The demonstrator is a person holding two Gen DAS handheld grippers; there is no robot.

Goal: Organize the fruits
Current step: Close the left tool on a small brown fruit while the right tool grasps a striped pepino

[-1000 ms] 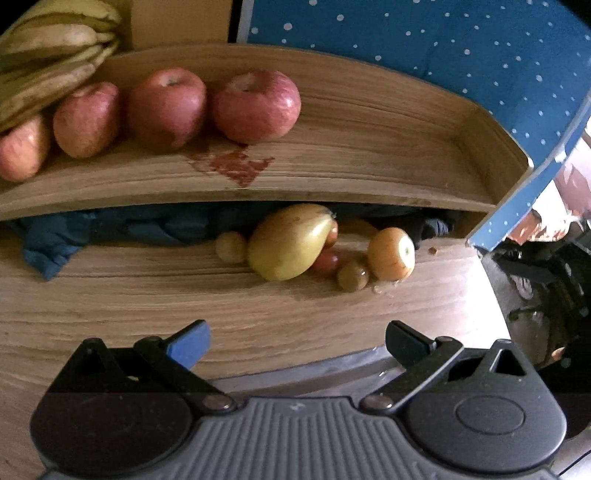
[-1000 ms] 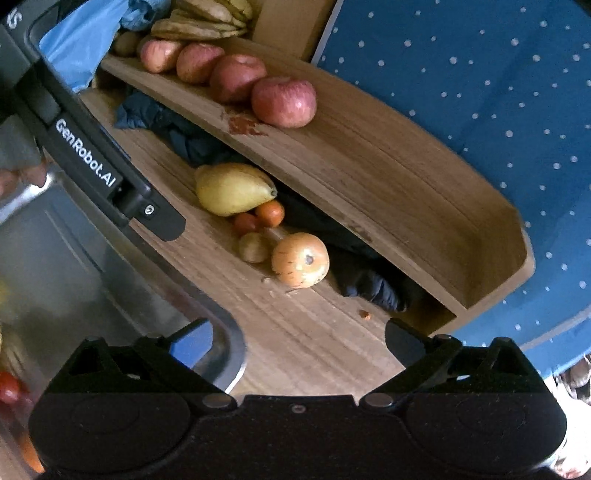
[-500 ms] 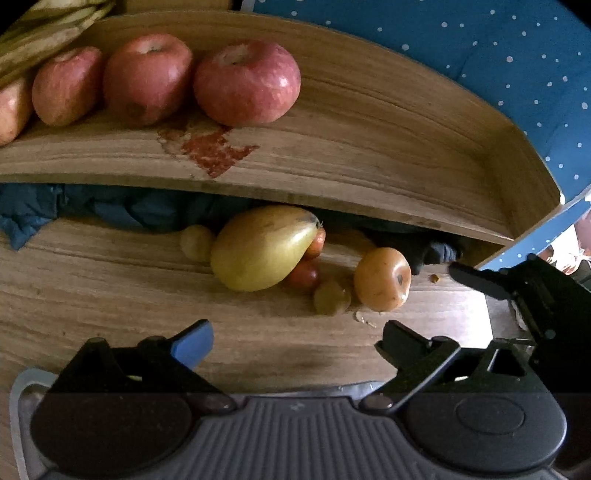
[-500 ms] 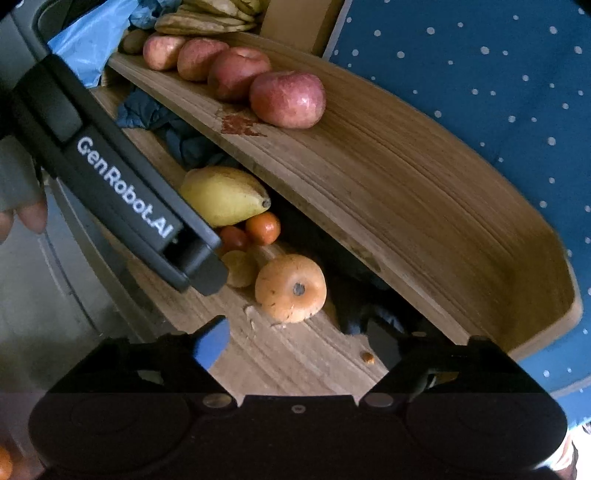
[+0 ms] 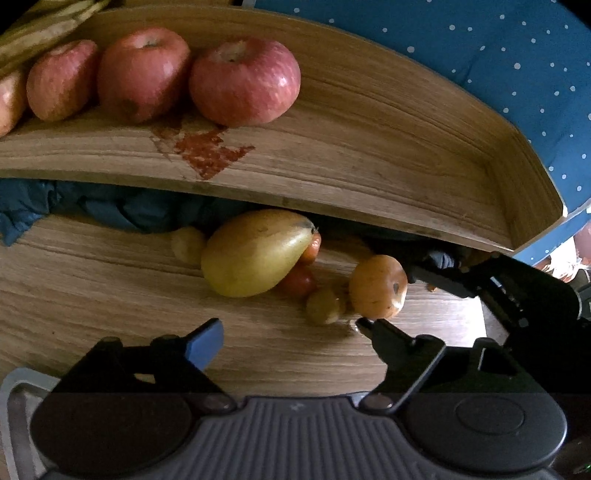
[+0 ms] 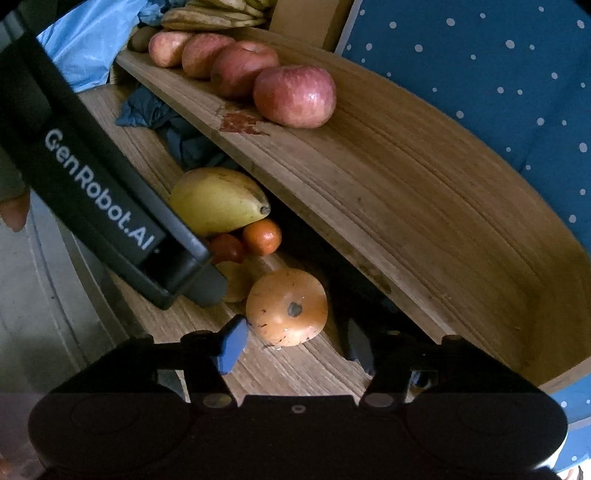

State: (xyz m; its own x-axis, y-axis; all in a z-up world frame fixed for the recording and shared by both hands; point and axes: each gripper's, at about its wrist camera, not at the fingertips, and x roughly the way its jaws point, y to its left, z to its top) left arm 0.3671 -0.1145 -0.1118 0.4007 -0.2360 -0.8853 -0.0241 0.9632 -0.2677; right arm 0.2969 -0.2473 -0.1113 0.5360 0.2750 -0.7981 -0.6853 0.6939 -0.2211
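Left gripper (image 5: 286, 338): jaws spread, slightly narrowed just now, nothing held; mango (image 5: 255, 253) lies ahead, untouched.
Right gripper (image 6: 295, 345): jaws closing just now around orange fruit (image 6: 287, 307) on the table (image 6: 291, 373); pads not seen pressing.
Shelf (image 6: 424, 206): 4 apples (image 6: 295, 96) already placed.
Meaning: pickup judged imminent.

Four red apples (image 6: 295, 96) stood in a row on the wooden shelf (image 6: 424, 192), with one bunch of bananas (image 6: 218, 14) at its far end. On the tabletop (image 5: 92, 280) below lay one yellow mango (image 5: 255, 253), one large orange fruit (image 6: 287, 306), two small red-orange fruits (image 6: 261, 236) and two small yellowish ones (image 5: 325, 305). One dark blue cloth (image 5: 110, 210) was bunched under the shelf.
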